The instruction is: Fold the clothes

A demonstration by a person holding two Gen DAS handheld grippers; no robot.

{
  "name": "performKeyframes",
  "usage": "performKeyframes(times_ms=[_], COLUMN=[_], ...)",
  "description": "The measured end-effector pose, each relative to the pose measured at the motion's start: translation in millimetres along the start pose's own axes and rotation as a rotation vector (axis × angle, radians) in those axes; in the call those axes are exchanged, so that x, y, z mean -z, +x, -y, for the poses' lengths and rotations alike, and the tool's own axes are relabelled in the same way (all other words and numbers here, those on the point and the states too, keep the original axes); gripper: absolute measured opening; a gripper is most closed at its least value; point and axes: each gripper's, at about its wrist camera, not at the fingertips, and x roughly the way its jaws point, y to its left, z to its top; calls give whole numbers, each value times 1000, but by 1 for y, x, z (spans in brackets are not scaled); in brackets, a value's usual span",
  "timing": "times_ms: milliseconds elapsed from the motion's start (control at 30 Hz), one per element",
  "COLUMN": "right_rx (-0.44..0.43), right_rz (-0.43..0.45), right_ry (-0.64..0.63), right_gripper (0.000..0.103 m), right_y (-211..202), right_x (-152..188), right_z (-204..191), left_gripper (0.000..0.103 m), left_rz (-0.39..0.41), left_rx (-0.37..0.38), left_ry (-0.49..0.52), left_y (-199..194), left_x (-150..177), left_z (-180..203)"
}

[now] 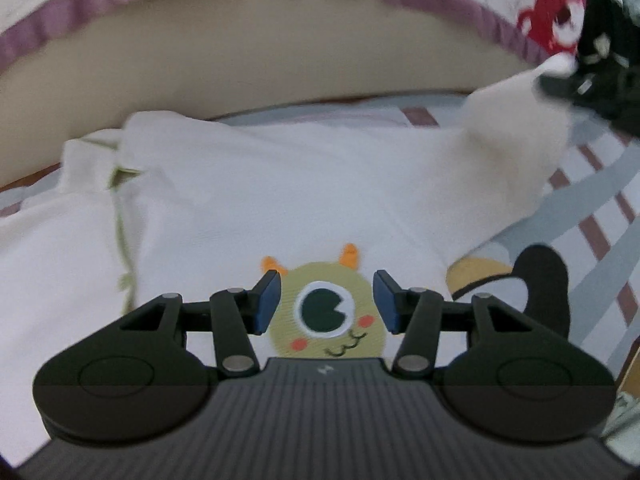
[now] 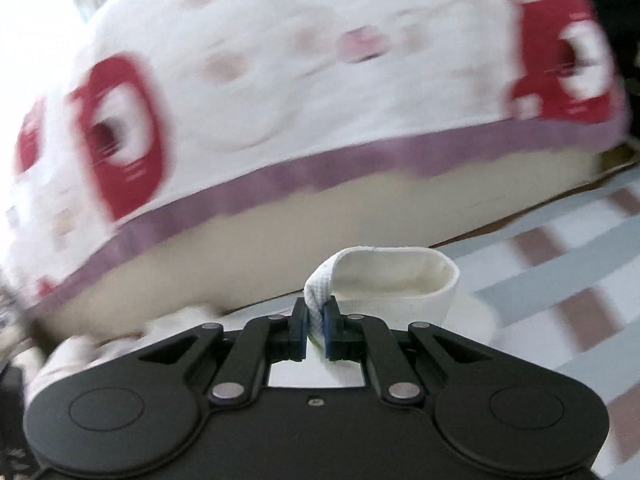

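Observation:
A white garment (image 1: 248, 200) with a one-eyed yellow monster print (image 1: 324, 312) lies spread on a striped sheet (image 1: 600, 216). My left gripper (image 1: 326, 300) hovers just above the print, open, nothing between its blue pads. At the far right of the left wrist view one sleeve (image 1: 516, 132) rises, pulled up by the right gripper (image 1: 560, 80). In the right wrist view my right gripper (image 2: 316, 328) is shut on that sleeve's white cuff (image 2: 392, 280), whose open end loops up above the fingers.
A white quilt with red bear prints and a purple border (image 2: 304, 80) hangs over a beige mattress side (image 1: 260, 64) behind the garment. A dark patterned cloth (image 1: 612, 40) is at the far right. A cartoon figure is printed on the striped sheet (image 1: 536, 280).

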Motion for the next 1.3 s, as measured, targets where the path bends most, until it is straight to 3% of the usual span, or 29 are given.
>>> performKeyframes(times_ms=[233,300,400,433,500,667,733,867,933,967,1067,1167,1233,1267,1300], right_rx=[-184,-207,-228,-233,-203,-50,9,78,65,55,26,39,50,48,35], right_rz=[-145,-187,-263,-300,-378,-339,-347,-343,-337,-337,-337,-341,-337,-333,-328], right_ry=[-74,-152,-269,-292,-350,-534,-538,-476,-437,-426,-395,-426,-428,-414,-387], right_gripper=[8,9,19,33,44,46,46,46,46,46,46,47,47,47,48], right_y=[44,54,73,82,94,68,58,37,33,34,39,51,55,56,57], right_x=[31,41,58,62,69,83,90,106,111,113,119,123,126,126,128], right_z=[-99,-124,-153,-155,-152,-108,-86,-45,-34,-32,-27,-31,-31,-30,-27], left_gripper=[50,50,55,55,55,55,55,55,62,71,77,91,91,88,64], left_rz=[47,54,12,-14,-44,-9,0,81,111,118,98,66,8,16,24], left_rx=[-39,-50,-82,-94,-100,4,6,-59,-23,-3,42,84,87,76,64], left_ry=[-125,-151,-178,-194,-227,-279,-268,-93,-17,13,79,133,121,133,145], left_y=[-28,-31,-24,-19,-12,-3,5,22,33,39,56,73,85,86,87], left_x=[16,22,34,39,47,52,49,34,24,19,8,-3,-3,-1,0], left_z=[-42,-56,-75,-83,-97,-117,-116,-94,-86,-82,-72,-63,-63,-62,-61])
